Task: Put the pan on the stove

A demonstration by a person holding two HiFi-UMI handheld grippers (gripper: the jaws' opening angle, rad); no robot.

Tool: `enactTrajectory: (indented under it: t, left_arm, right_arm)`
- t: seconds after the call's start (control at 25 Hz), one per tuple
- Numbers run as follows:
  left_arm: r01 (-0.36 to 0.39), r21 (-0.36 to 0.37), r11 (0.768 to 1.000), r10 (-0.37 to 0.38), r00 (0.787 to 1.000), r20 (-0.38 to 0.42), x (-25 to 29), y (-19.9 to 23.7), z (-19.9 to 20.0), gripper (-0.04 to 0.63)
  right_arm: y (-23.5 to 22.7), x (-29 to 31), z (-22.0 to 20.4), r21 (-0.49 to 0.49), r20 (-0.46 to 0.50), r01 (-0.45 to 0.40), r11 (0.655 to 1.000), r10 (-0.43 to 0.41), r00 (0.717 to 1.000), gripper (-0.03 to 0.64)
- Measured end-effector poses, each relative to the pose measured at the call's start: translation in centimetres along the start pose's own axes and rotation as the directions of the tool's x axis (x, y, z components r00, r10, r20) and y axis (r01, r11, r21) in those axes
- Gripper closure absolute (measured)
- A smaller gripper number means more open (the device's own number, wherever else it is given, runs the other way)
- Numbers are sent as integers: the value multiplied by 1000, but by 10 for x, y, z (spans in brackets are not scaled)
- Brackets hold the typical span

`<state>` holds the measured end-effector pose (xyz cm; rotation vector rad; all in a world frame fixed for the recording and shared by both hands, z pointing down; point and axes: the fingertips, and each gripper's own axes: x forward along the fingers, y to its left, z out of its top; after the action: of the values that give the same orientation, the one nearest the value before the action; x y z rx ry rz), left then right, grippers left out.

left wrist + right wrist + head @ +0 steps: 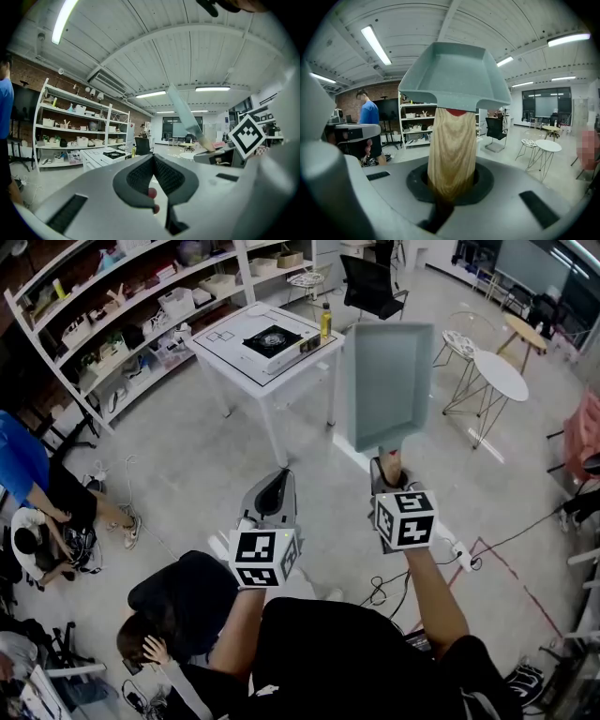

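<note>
Pan, rectangular and grey-green with a wooden handle, is hanging in the air well apart from the stove in the head view. The right gripper is pinching its handle. The stove is sitting on a white table, with a yellow bottle standing just beside it. The left gripper is also hovering well apart from the stove. In the left gripper view, the ribbed black jaws are pressing together on nothing, and the pan is showing edge-on to the right of the stove. In the right gripper view, the jaws are clamping the grained handle beneath the smooth, tray-shaped pan.
</note>
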<state>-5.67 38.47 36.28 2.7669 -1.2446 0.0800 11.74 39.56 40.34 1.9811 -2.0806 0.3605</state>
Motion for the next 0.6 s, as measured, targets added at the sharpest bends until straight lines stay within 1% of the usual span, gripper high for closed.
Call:
enactTrajectory:
  t: [0.28, 0.6]
  left_arm:
    - [13, -5, 1000, -13, 1000, -4, 10, 0, -4, 586]
    - [29, -11, 1000, -29, 1000, 9, 37, 8, -9, 586]
  right_arm:
    - [-7, 7, -2, 15, -2, 12, 1000, -12, 1000, 611]
    - [-19, 29, -4, 3, -6, 22, 1000, -22, 1000, 611]
